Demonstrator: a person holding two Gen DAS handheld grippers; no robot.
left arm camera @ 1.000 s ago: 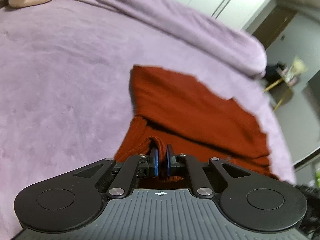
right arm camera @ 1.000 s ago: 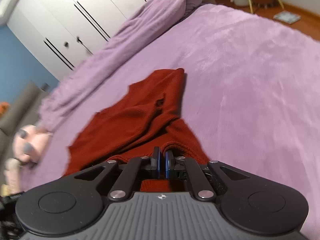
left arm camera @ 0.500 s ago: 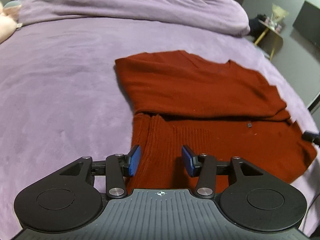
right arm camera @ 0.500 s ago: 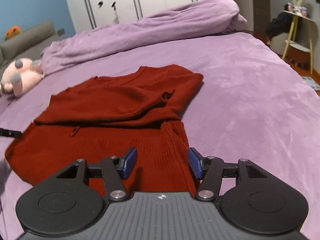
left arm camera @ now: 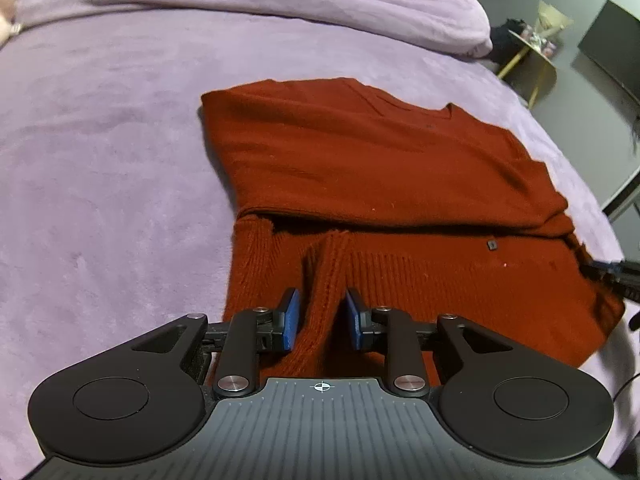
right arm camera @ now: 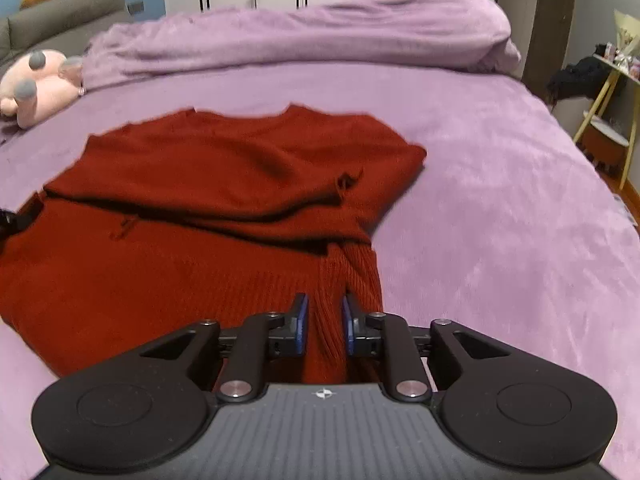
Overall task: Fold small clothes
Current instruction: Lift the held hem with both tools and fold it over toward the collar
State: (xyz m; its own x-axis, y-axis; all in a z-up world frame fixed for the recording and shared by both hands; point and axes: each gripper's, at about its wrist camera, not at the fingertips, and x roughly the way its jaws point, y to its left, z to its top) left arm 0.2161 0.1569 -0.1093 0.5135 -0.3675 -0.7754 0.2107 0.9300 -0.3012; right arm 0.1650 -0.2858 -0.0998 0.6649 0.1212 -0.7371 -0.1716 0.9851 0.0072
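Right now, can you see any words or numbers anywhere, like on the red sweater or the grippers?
No readable words or numbers in either view.
Red sweater: no print; a small dark tag on it is too small to read.
Left gripper and right gripper: each body bears only a small crosshair mark, not text.
Items on the yellow side table: too small and blurred to read.

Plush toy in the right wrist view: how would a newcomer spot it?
Start at the purple bed, then follow the rolled blanket to its left end. The pink plush toy with grey paws lies there, the only pale thing near the red sweater.
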